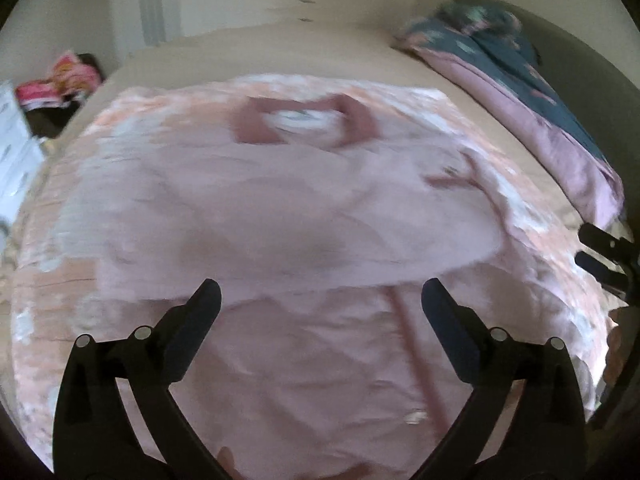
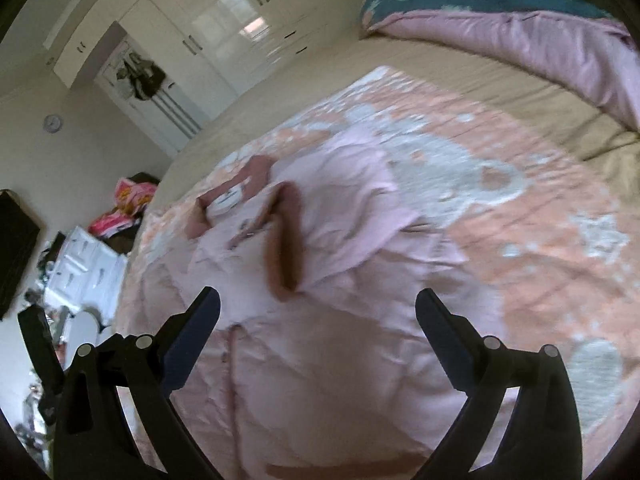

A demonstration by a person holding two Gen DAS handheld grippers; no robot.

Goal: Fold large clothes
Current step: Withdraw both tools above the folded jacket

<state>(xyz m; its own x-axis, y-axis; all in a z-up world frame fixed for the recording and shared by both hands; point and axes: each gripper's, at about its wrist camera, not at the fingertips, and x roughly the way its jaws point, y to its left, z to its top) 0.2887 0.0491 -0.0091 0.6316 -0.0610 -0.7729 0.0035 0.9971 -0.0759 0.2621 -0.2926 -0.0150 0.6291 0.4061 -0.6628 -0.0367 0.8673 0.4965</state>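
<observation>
Pink garment [image 1: 280, 208] lies spread out on a peach patterned blanket [image 2: 540, 248] on the bed [image 2: 440, 64], one sleeve [image 2: 286, 240] flopped across the chest. Left gripper [image 1: 320, 300] and right gripper [image 2: 318, 312] both hang over it with tongs spread, holding nothing. Duvet [image 2: 520, 28] is bunched at the far edge.

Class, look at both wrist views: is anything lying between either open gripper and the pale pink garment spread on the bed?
Nothing visible does. The left gripper and right gripper both hang directly over the pale pink garment, jaws wide apart and empty, with only its own folded sleeve on top.
</observation>
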